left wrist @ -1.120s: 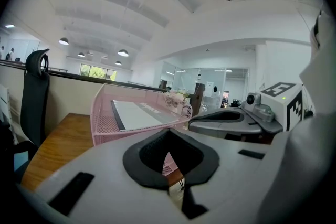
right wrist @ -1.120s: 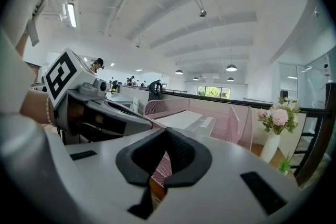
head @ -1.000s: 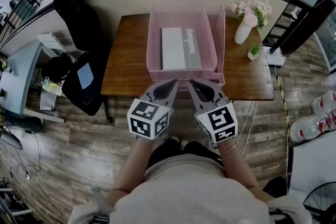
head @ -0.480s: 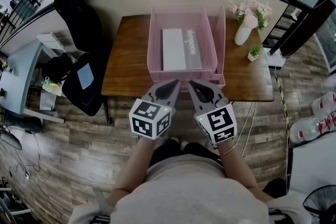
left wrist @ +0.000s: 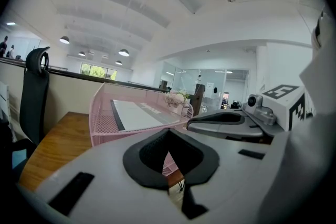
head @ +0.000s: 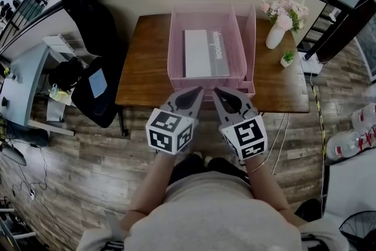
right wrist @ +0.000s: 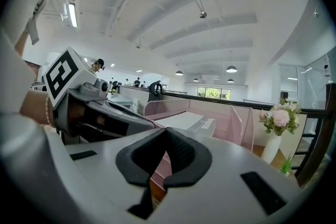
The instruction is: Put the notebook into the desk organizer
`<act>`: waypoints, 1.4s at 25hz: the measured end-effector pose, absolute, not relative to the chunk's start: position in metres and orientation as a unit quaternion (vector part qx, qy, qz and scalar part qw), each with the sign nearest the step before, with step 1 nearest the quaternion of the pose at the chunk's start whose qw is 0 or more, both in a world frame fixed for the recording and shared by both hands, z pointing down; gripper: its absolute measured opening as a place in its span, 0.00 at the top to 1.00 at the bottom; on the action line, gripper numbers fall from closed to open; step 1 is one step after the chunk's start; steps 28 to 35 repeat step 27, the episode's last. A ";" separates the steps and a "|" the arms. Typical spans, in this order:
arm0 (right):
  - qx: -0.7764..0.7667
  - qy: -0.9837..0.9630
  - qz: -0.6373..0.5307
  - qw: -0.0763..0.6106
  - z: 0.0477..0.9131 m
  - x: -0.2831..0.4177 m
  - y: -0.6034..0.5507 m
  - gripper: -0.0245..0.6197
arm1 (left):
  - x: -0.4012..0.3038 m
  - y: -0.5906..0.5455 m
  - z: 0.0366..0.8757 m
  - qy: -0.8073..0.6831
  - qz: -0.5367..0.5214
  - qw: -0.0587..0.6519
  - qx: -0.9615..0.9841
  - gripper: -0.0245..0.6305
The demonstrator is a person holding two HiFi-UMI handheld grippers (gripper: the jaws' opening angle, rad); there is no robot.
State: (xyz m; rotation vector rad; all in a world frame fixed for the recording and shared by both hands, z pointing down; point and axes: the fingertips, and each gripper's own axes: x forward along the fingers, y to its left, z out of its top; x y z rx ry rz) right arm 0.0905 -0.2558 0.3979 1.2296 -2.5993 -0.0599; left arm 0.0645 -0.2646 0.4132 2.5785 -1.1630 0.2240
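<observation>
1. Head view: we see the notebook (head: 205, 53) lying flat inside the pink desk organizer (head: 175, 38), which stands on the wooden surface (head: 144, 70).
2. Just in front of the desk organizer, our left hand-held gripper (head: 198, 90) and right hand-held gripper (head: 214, 90) hover side by side, both closed on nothing.

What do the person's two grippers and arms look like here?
The left gripper and right gripper match: pale grey shells, black pad linings, each carrying a white cube with black square markers. The person wears a light short-sleeved top.
</observation>
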 end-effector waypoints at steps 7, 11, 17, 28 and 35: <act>0.424 -0.895 -0.018 0.137 0.400 0.091 -0.257 0.95 | 0.065 -0.266 0.415 -0.402 0.075 0.158 0.899 0.95; 0.423 -0.895 -0.017 0.138 0.403 0.089 -0.257 0.95 | 0.064 -0.266 0.418 -0.402 0.077 0.161 0.898 0.95; 0.425 -0.894 -0.015 0.139 0.403 0.090 -0.259 0.95 | 0.064 -0.267 0.418 -0.401 0.080 0.161 0.898 0.95; 0.422 -0.897 -0.012 0.131 0.403 0.086 -0.260 0.95 | 0.062 -0.267 0.417 -0.401 0.074 0.165 0.898 0.95; 0.422 -0.897 -0.012 0.131 0.403 0.086 -0.260 0.95 | 0.062 -0.267 0.417 -0.401 0.074 0.165 0.898 0.95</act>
